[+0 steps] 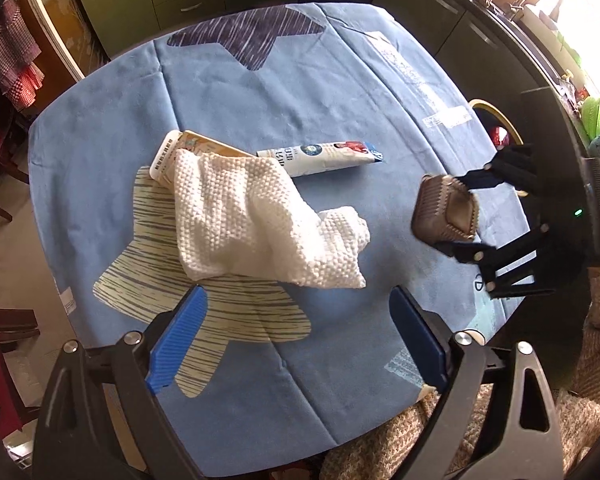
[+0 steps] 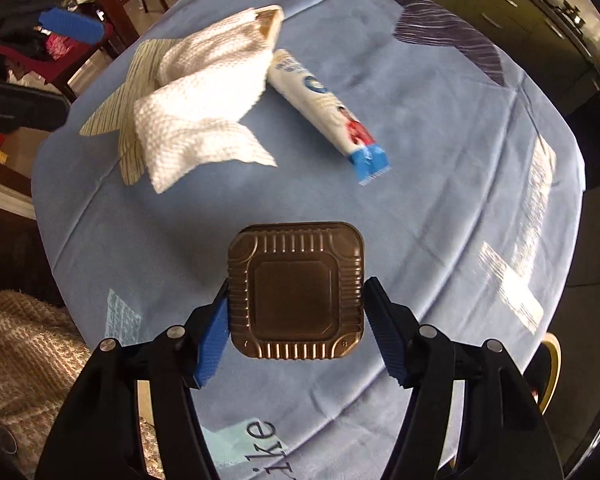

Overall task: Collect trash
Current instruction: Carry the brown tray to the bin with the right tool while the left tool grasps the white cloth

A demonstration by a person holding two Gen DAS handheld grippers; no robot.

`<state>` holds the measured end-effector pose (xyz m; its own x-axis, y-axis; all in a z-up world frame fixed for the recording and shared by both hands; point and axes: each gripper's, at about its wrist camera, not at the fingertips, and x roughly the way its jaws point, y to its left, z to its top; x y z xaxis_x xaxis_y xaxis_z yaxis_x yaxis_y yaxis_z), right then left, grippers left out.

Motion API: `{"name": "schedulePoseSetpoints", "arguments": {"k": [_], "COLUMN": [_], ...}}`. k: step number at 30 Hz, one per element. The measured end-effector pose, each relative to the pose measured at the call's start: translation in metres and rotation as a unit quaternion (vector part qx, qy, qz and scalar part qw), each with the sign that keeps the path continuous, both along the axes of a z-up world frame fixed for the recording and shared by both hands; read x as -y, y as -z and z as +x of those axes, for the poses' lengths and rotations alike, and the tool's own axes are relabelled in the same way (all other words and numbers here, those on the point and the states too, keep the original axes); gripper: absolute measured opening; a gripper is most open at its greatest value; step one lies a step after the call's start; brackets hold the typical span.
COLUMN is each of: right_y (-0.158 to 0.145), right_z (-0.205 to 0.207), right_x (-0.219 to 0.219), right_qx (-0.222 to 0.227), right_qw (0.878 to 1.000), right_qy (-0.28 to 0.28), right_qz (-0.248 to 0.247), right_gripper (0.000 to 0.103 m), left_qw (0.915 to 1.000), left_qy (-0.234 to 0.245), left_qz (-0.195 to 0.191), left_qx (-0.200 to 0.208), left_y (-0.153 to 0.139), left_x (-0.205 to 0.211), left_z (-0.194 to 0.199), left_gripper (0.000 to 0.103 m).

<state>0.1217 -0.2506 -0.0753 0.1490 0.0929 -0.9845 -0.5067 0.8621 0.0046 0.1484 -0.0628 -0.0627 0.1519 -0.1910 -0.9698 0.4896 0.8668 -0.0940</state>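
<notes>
Blue-padded jaws of the right gripper [image 2: 296,328] grip a ribbed brown foil tray [image 2: 296,292] by two opposite sides, holding it clear above the desk [image 2: 440,128] with its flat bottom turned toward the wrist camera. Taking that tray as the landmark, a crumpled white paper towel [image 1: 260,216] lies well beyond it on the blue cloth, draped over one end of a flat printed carton [image 1: 188,148], and a squeezed toothpaste tube [image 1: 320,156] lies just beside the towel, its crimped blue end pointing toward the tray's side of the desk. The left gripper [image 1: 296,332] hangs over the near edge of the towel with its jaws spread wide and nothing between them. A round yellow-rimmed bin [image 1: 496,118] shows past the desk edge behind the tray, with something red inside. Judging by this, collection is only partly done: the tray is lifted but not yet dropped in the bin, while the towel, carton and tube are all left on the desk, with the towel seeming the left gripper's likely next pick.
</notes>
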Motion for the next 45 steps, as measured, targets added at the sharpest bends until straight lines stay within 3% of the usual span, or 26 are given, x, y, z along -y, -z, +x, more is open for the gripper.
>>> {"name": "schedulePoseSetpoints", "arguments": {"k": [6, 15, 18, 20, 23, 28, 34, 39, 45], "right_y": [-0.019, -0.037, -0.04, -0.042, -0.043, -0.048, -0.055, -0.048, -0.01], "right_z": [-0.014, -0.036, -0.041, -0.043, -0.045, -0.047, -0.052, -0.057, -0.053], "right_x": [0.074, 0.167, 0.177, 0.182, 0.188, 0.204, 0.241, 0.296, 0.353], "right_qx": [0.02, 0.035, 0.04, 0.043, 0.045, 0.052, 0.062, 0.057, 0.024], "right_qw": [0.996, 0.986, 0.984, 0.983, 0.982, 0.977, 0.966, 0.947, 0.924], "right_qy": [0.085, 0.159, 0.17, 0.175, 0.182, 0.204, 0.248, 0.317, 0.381], "right_qz": [0.011, 0.019, 0.023, 0.025, 0.024, 0.026, 0.025, 0.009, -0.008], "right_gripper": [0.064, 0.064, 0.064, 0.064, 0.064, 0.064, 0.064, 0.064, 0.064], "left_qw": [0.9995, 0.9977, 0.9974, 0.9977, 0.9981, 0.9991, 0.9997, 0.9979, 0.9943], "left_qy": [0.006, 0.001, -0.002, -0.005, -0.003, 0.007, 0.026, 0.045, 0.069], "left_qz": [0.028, 0.05, 0.051, 0.045, 0.039, 0.029, -0.001, -0.036, -0.06], "left_qx": [-0.01, -0.046, -0.052, -0.05, -0.047, -0.031, 0.002, 0.031, 0.055], "left_y": [0.026, 0.052, 0.062, 0.065, 0.066, 0.056, 0.019, -0.019, -0.053], "left_x": [0.026, 0.041, 0.041, 0.039, 0.035, 0.031, 0.03, 0.035, 0.057], "left_z": [0.011, 0.015, 0.017, 0.018, 0.017, 0.01, -0.002, -0.015, -0.026], "left_gripper": [0.086, 0.064, 0.047, 0.027, 0.01, 0.006, 0.006, 0.006, 0.006]}}
